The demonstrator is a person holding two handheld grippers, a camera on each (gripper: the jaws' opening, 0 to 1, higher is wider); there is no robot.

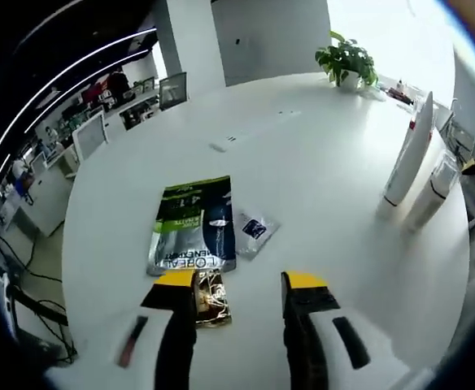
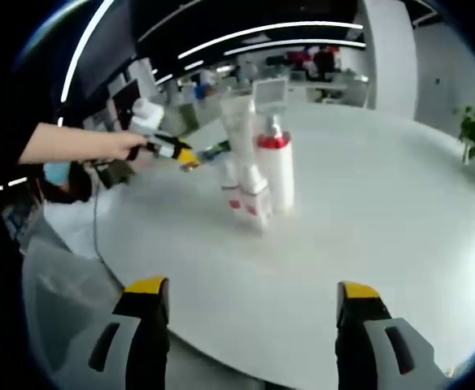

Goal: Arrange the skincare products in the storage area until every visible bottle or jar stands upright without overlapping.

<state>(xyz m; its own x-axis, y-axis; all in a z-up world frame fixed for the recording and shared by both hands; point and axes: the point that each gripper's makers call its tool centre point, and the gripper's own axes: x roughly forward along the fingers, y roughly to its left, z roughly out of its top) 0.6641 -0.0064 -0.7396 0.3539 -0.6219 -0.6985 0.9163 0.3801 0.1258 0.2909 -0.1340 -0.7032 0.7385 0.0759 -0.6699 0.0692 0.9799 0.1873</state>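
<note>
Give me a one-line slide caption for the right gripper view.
Open right tongs face upright skincare bottles on the white table; left tongs approach.

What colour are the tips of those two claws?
Yellow tips on black jaws, clearest on the left gripper in the left gripper view.

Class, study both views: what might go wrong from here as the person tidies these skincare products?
1. The bottles and tubes stand tightly clustered; reaching in with the open right tongs may topple one against the others.
2. The flat sachets lie overlapping just ahead of the left tongs; pinching one may drag another along.
3. The tall white tube appears to lean and may fall if bumped.
</note>
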